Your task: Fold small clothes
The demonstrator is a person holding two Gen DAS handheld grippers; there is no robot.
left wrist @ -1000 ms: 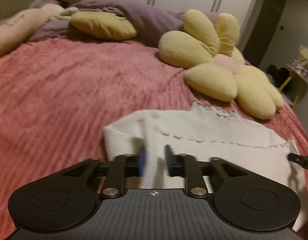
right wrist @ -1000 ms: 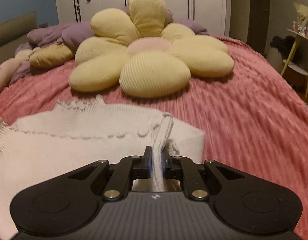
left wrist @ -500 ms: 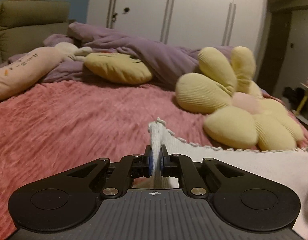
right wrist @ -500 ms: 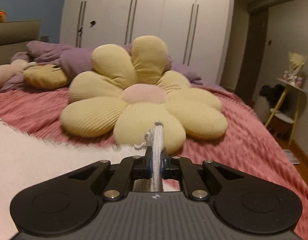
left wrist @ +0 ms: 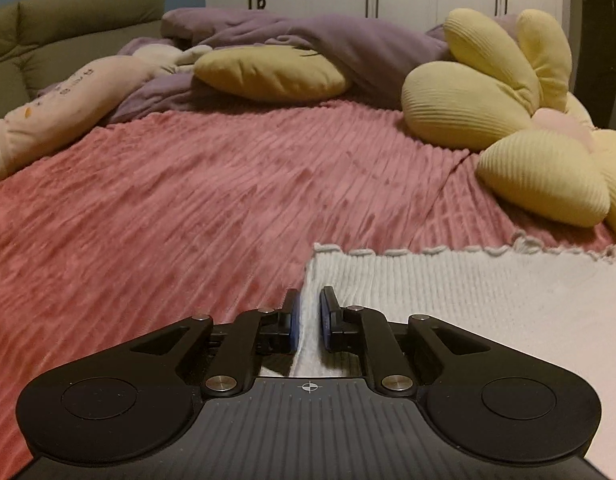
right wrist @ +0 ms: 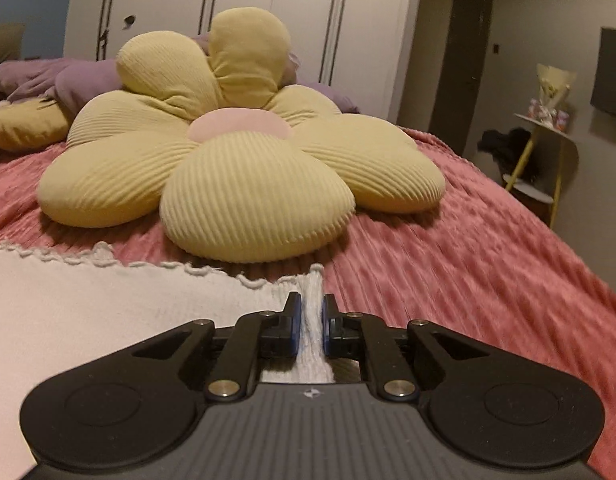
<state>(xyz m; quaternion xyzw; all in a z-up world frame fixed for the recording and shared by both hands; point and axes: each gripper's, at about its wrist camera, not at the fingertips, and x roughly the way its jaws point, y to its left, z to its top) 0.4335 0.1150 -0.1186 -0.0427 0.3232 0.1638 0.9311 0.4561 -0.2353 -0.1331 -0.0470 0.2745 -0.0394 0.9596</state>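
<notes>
A pink ribbed bedspread (left wrist: 196, 200) covers the bed and fills most of both views, running back to white wardrobe doors (right wrist: 244, 12). On it, toward the head of the bed, lies a heap of purple bedding (left wrist: 331, 44), with a flat yellow cushion (left wrist: 268, 74) in front of it and a long pale pink plush (left wrist: 64, 108) off to the left. A big yellow flower-shaped cushion (right wrist: 236, 148) with a pink centre sits on the bedspread straight ahead of the right gripper and at the right edge of the left wrist view. Nearer than that cushion, the white ribbed knit garment (left wrist: 467, 304) lies spread flat on the bedspread, its scalloped far edge running across between the two grippers. The left gripper (left wrist: 308, 316) is at the garment's left edge, and its blue-padded jaws stand a little apart with a raised strip of the knit between them; the cloth fills the gap, but I cannot tell whether the pads are actually pinching it. The right gripper (right wrist: 311, 322) is at the garment's right edge in the same way, jaws slightly apart around a ridge of knit, and here too the grip cannot be told.
</notes>
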